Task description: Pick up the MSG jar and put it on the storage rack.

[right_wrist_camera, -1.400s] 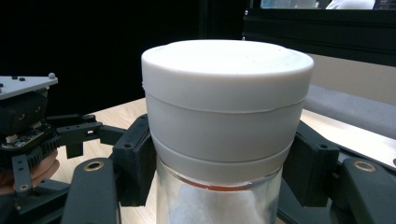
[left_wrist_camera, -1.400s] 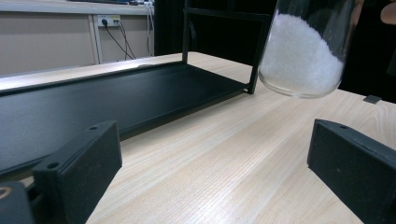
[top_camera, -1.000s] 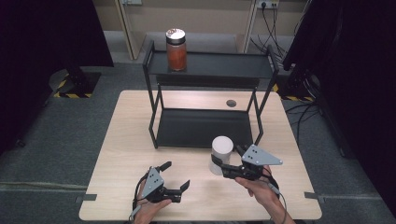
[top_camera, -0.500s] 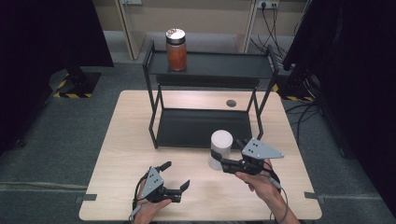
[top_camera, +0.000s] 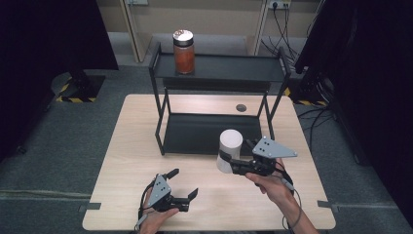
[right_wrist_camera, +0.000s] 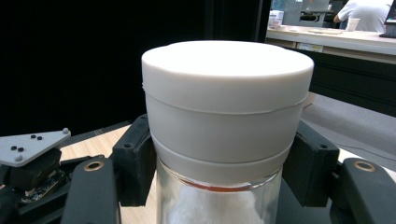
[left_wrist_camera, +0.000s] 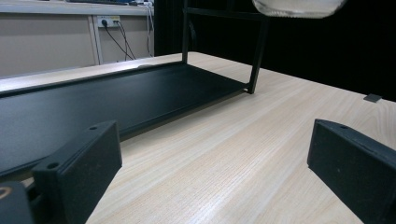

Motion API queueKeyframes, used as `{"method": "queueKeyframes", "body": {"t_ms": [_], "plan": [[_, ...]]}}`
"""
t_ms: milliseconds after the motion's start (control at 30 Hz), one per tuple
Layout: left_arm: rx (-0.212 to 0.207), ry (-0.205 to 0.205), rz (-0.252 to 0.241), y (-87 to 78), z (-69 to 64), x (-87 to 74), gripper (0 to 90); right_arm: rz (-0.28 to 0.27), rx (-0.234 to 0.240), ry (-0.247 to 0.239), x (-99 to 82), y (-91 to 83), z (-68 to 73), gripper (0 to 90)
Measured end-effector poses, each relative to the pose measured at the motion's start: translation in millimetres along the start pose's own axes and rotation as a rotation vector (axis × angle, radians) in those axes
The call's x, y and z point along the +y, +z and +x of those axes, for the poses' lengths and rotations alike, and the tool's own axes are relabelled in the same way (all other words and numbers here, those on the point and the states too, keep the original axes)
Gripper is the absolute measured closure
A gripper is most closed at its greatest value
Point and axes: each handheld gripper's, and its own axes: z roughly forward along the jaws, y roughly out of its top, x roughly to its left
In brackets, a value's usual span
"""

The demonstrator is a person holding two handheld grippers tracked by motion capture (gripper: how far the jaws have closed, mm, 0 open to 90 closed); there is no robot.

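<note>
A glass jar with a white lid (top_camera: 231, 140) hangs just above the table, in front of the black two-level rack (top_camera: 214, 132). My right gripper (top_camera: 225, 159) is shut on it below the lid. The right gripper view has the jar (right_wrist_camera: 227, 116) upright between both pads (right_wrist_camera: 133, 163). My left gripper (top_camera: 184, 183) rests open near the table's front edge, nothing between its jaws. In the left gripper view those open jaws (left_wrist_camera: 215, 172) face the rack's lower shelf (left_wrist_camera: 116, 98), and the jar's underside (left_wrist_camera: 299, 7) is at the top edge. A second jar with orange contents (top_camera: 184, 52) stands on the rack's top shelf.
The wooden table (top_camera: 131, 146) has bare room left of the rack and along the front. A small dark round spot (top_camera: 240, 107) lies behind the rack. Cables (top_camera: 282, 19) and dark screens ring the table. A person sits far off at a counter (right_wrist_camera: 369, 14).
The right gripper has lifted the white-lidded jar off the table and carried it slightly toward the rack. The left gripper has stayed where it was.
</note>
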Motion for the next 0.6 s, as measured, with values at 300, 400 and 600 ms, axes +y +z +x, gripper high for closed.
{"method": "queueKeyframes", "body": {"t_ms": [300, 400, 600], "plan": [[0.000, -0.001, -0.001, 0.0, -0.4, -0.1, 2.4, -0.006, 0.005, 0.001, 11.6, 0.9, -3.0, 35.5], [0.000, -0.001, 0.001, 0.1, -0.1, -0.1, 2.4, -0.010, 0.008, 0.004, 17.3, 2.4, -5.7, 35.5], [0.001, -0.001, -0.001, 0.0, -0.1, -0.1, 2.4, -0.009, 0.011, 0.013, 26.5, 5.4, -9.2, 35.4]]}}
